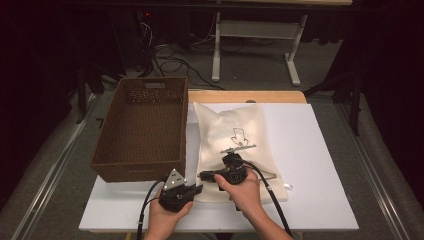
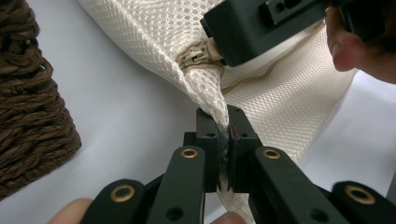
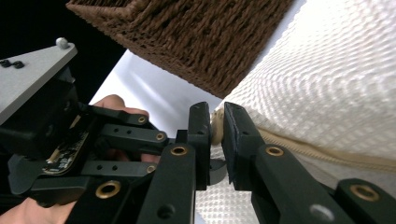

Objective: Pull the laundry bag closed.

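On the left half of the high view: a brown woven basket (image 1: 142, 125) is sitting on the white desk (image 1: 320, 165), its near wall reaching toward the lower left of the frame.
Left tool (image 1: 196, 190): it is lying in the lower centre-left of the high view, held by the person's left hand (image 1: 167, 212); its own view is showing the jaws clamping a pinched corner of the mesh bag (image 2: 224, 130).
Mesh bag (image 1: 230, 140): it is lying flat on the desk in the centre of the high view, just beside the basket's right wall, with a dark printed mark on its upper face.
Zipper pull (image 2: 198, 57): it is sitting at the bag's edge in the upper middle of the left tool's view, touching the other tool's tip.
Right tool (image 1: 204, 175): held by the right hand (image 1: 245, 192) at lower centre, it is pointing left over the bag's near edge; its jaws are closing on the beige zipper pull (image 3: 216, 133), pads pressing it.
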### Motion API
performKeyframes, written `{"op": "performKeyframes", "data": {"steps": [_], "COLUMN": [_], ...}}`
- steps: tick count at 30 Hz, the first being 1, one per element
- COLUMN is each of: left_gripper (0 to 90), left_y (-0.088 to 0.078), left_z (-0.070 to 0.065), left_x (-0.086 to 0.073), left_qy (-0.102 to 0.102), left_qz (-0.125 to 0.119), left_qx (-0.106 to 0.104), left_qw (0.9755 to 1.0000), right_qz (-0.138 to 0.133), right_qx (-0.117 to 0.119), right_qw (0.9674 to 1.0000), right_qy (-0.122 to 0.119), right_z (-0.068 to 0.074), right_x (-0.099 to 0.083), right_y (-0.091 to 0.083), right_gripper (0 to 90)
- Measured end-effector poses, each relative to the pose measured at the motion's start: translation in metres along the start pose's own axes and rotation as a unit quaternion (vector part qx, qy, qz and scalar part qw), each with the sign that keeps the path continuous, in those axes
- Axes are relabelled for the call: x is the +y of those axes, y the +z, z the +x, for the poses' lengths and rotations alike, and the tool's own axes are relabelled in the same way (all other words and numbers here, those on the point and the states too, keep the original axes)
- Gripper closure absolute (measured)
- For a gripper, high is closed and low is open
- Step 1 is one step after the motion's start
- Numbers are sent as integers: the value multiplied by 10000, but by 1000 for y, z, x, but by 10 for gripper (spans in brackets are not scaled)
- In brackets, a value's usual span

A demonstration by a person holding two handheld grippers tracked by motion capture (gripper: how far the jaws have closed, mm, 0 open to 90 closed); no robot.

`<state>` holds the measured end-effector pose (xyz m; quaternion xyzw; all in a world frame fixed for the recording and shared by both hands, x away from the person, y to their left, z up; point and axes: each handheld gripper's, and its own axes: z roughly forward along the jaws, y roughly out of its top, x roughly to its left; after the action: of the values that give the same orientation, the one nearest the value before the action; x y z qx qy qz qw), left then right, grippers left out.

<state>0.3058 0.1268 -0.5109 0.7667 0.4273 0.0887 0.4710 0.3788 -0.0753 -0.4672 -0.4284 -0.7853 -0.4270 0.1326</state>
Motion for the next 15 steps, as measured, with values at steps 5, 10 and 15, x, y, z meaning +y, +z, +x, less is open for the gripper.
{"op": "performKeyframes", "data": {"steps": [5, 10, 15], "left_gripper": [858, 847, 722], "left_y": [-1, -1, -5], "left_z": [0, 2, 12], "left_x": [0, 0, 1], "left_qy": [-4, -94, -523], "left_qz": [10, 1, -225], "left_qx": [-4, -22, -129], "left_qw": [10000, 10000, 9983], "right_qz": [-1, -69, -192], "right_qx": [-94, -87, -56], "right_qw": [9999, 9997, 9995], "right_qy": [-103, -214, -239], "right_z": [2, 2, 1], "right_x": [-1, -3, -5], "right_y": [1, 0, -2], "right_gripper": [876, 879, 879]}}
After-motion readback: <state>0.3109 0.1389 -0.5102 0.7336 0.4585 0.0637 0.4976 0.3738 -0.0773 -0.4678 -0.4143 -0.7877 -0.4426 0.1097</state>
